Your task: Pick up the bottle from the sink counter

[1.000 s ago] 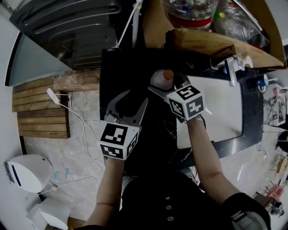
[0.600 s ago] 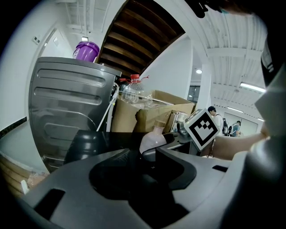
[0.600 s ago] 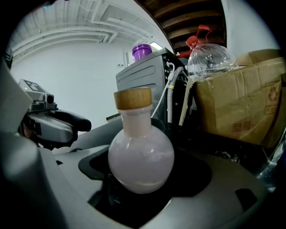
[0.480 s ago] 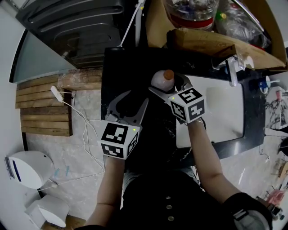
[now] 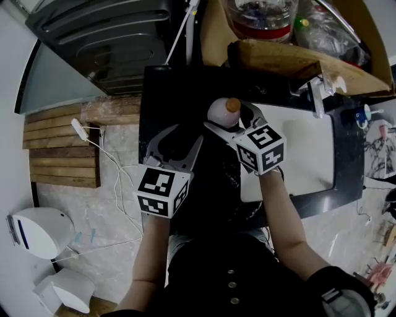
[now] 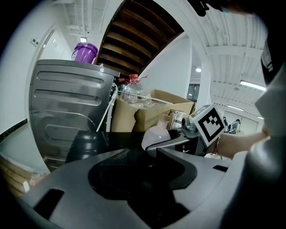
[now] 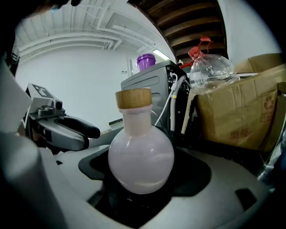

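A round, milky-white bottle (image 5: 221, 111) with a tan stopper sits between the jaws of my right gripper (image 5: 228, 119), which is shut on its bulb. The right gripper view shows the bottle (image 7: 140, 156) upright, held off the black counter (image 5: 161, 86). My left gripper (image 5: 176, 141) hovers to the left of it over the counter. Its jaws have just been opening, and they stand open with nothing between them. In the left gripper view the bottle (image 6: 155, 136) and the right gripper's marker cube (image 6: 209, 124) show just past the left jaws.
A white sink (image 5: 309, 148) with a tap (image 5: 318, 93) lies right of the counter. Behind stand a cardboard box (image 5: 297, 59) and a large clear jug (image 5: 263, 15). A grey ribbed appliance (image 5: 99, 31) fills the back left. Wooden slats (image 5: 59, 148) and a white cable (image 5: 114, 179) lie on the floor.
My right gripper has lifted a little with the bottle in it, shifting slightly right in the head view. The left gripper has stayed where it was.
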{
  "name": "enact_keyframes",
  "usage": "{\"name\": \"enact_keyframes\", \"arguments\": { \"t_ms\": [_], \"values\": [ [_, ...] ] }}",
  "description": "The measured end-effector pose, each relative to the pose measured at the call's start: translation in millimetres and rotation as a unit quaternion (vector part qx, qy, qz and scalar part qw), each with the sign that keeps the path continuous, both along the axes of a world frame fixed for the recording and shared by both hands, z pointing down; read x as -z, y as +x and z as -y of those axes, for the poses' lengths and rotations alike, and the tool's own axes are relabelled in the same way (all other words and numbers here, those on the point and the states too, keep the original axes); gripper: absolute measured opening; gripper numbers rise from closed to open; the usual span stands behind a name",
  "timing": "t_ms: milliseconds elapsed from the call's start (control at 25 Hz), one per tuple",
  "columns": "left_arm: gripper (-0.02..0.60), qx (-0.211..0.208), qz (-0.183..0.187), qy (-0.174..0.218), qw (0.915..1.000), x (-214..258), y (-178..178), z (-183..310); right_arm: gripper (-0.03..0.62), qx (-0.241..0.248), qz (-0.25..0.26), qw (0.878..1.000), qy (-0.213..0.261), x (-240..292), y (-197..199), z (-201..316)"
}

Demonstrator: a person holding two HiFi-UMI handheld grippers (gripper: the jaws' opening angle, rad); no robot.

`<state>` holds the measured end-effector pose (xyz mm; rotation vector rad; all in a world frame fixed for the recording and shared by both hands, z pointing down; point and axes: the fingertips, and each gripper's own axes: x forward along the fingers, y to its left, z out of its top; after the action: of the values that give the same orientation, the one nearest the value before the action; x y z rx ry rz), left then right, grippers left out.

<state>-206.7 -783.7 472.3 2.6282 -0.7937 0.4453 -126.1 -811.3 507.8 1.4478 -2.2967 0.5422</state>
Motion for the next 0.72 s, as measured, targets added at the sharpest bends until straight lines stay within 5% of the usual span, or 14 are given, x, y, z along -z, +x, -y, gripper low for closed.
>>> {"name": "enact_keyframes", "arguments": {
  "t_ms": [720],
  "values": [
    [0.196,-0.004,0.002,0.025,0.9997,24.8,-1.1,-25.1,0.396,-0.016,0.032,0.998,0.06,60.0,3.0,-30.6]
  ]
}}
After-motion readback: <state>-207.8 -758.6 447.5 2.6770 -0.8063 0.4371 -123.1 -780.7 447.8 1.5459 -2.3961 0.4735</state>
